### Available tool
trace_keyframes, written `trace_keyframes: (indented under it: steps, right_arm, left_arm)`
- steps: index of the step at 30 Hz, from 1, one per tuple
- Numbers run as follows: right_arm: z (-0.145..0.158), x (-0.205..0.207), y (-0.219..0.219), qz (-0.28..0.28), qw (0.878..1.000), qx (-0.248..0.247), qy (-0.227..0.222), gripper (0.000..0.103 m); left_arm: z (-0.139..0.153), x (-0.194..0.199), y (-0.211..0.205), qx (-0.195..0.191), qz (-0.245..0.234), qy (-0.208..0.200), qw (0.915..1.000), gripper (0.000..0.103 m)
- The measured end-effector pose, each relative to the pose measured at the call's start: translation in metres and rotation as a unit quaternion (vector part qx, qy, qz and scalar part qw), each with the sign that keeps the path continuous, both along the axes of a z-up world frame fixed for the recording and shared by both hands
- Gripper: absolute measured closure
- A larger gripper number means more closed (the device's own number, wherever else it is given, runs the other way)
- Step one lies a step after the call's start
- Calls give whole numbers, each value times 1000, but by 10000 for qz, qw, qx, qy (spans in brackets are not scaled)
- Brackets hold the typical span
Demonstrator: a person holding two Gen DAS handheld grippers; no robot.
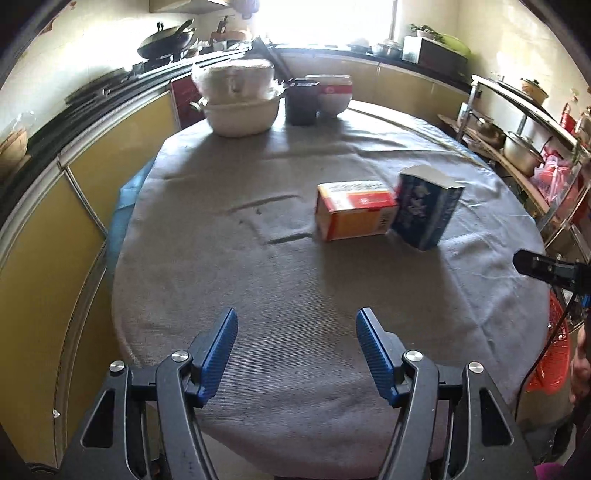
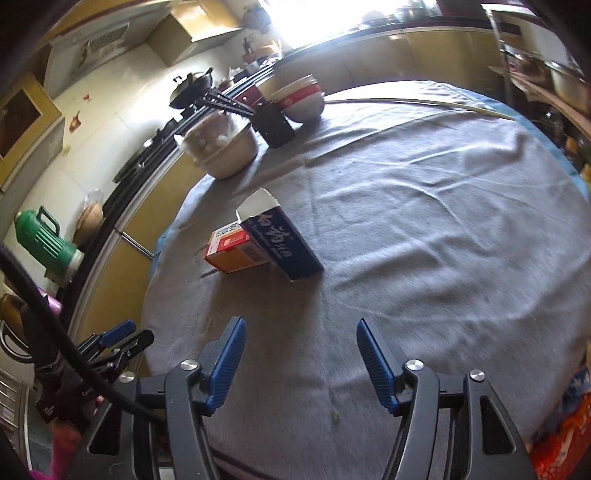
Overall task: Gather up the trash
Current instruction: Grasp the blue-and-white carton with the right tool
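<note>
A home kitchen. A dark counter (image 1: 110,86) curves along the wall above yellow cabinet doors (image 1: 44,236); a wok (image 1: 166,40) sits on the stove beneath a range hood (image 2: 99,37). A bright window (image 1: 325,18) lights the far end. A metal rack (image 1: 517,122) at the right carries pots (image 1: 522,153) and a lidded casserole (image 1: 533,88). A green thermos jug (image 2: 44,240) stands on the counter. In the middle, a round table under a grey cloth (image 1: 295,295) bears a covered basin (image 1: 240,107), stacked red-banded bowls (image 1: 332,92) and a dark holder of chopsticks (image 2: 275,122).
</note>
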State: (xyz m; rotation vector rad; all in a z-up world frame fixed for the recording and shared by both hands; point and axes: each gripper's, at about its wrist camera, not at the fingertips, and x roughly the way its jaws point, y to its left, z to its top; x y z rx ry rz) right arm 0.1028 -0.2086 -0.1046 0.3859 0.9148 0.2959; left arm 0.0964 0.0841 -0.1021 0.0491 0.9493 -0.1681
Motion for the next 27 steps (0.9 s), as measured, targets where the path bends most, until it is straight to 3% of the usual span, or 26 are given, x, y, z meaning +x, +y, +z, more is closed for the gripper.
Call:
trace_keyframes:
  steps: [9,24,27]
  right_arm:
    - [-9,44,27,118,9997,-235,11,33]
    - [-8,96,62,316,9938,-932,-514,29]
    - [-11,97,71,344,9899,-1184,-706,37]
  left_arm:
    - [-17,12,13,131,229,176,9995,36]
    - [-24,19,6,440,312,222,9983,36]
    - [-26,20,6,459,317,245,9981,36]
